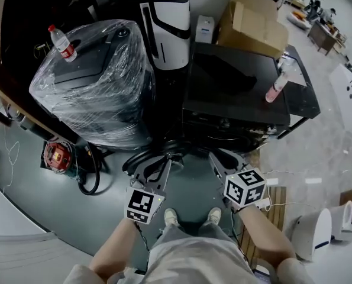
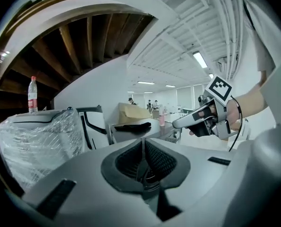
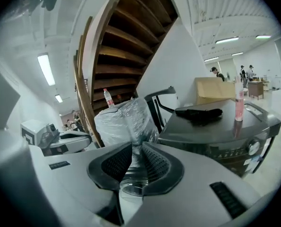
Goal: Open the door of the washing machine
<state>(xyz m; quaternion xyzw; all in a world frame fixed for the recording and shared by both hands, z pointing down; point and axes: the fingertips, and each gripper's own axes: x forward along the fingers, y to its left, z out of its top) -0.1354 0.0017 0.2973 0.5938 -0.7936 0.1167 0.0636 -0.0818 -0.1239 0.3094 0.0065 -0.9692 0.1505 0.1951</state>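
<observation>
The washing machine (image 1: pixel 246 102) stands ahead with a dark flat top; its control panel and knob (image 3: pixel 252 148) face me, and its door is hidden below in every view. A dark cloth (image 3: pixel 198 114) and a pink bottle (image 1: pixel 275 89) rest on the lid. My left gripper (image 1: pixel 162 163) hangs in front of the machine, its pads (image 2: pixel 152 161) pressed together with nothing between them. My right gripper (image 1: pixel 218 158) is beside it, level with the machine's front, its jaws closed on a clear plastic bottle (image 3: pixel 132 178).
Left of the machine stands a plastic-wrapped appliance (image 1: pixel 90 81) with a water bottle (image 1: pixel 62 42) on top, and a black-and-white unit (image 1: pixel 167 25) behind. Cardboard boxes (image 1: pixel 252 19) sit at the back. Cables (image 1: pixel 90 170) lie on the floor at left, under a wooden staircase (image 3: pixel 126 46).
</observation>
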